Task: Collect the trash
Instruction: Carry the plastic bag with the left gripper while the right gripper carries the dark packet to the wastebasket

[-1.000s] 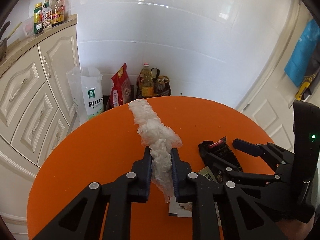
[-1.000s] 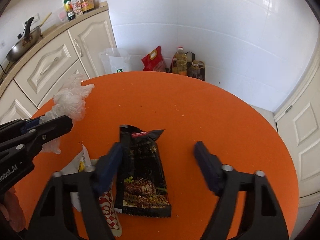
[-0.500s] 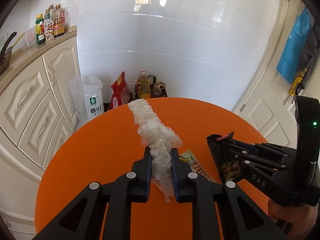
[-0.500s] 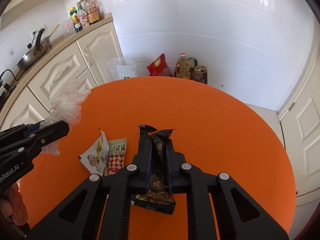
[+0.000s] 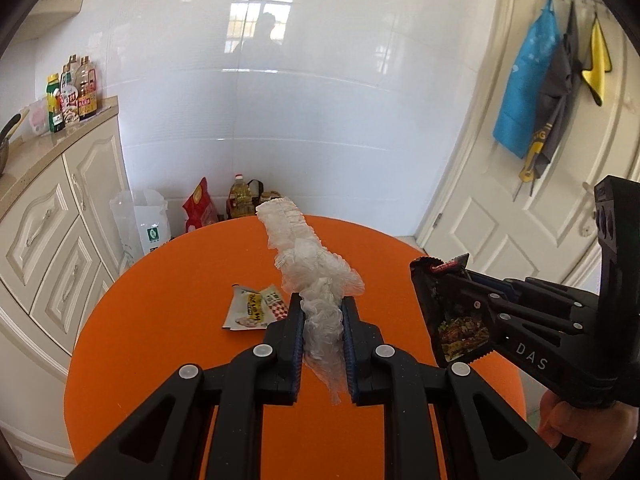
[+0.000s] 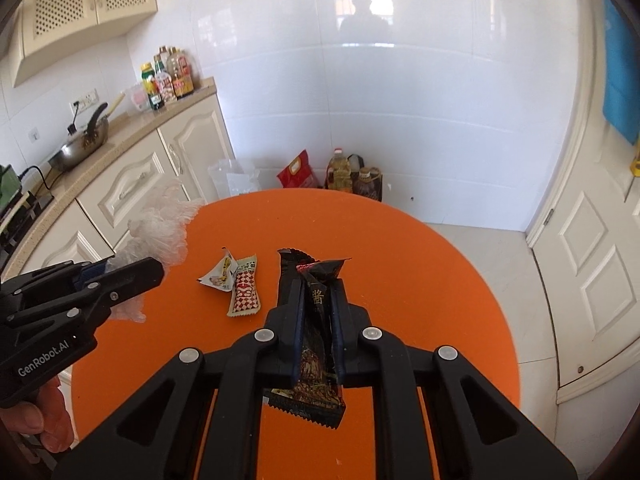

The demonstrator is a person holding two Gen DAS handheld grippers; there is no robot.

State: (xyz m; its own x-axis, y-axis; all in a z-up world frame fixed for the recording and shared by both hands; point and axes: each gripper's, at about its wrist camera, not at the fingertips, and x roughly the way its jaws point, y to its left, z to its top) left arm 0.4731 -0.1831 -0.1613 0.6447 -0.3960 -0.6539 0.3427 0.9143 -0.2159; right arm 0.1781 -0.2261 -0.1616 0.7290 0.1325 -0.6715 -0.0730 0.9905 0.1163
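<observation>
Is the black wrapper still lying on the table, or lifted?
Lifted: the right gripper pinches the black wrapper above the orange table.

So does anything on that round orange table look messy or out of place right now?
Yes: two torn-open snack sachets, a yellow-and-white one and a red-checked one, lie crumpled and overlapping on the round orange table, still uncollected. Nothing looks spilled.

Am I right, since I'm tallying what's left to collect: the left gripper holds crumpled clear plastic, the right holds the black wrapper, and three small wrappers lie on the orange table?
Not quite: two small wrappers lie on the orange table, as the right wrist view shows. The rest stands: the left gripper holds crumpled clear plastic, the right gripper the black wrapper.
</observation>
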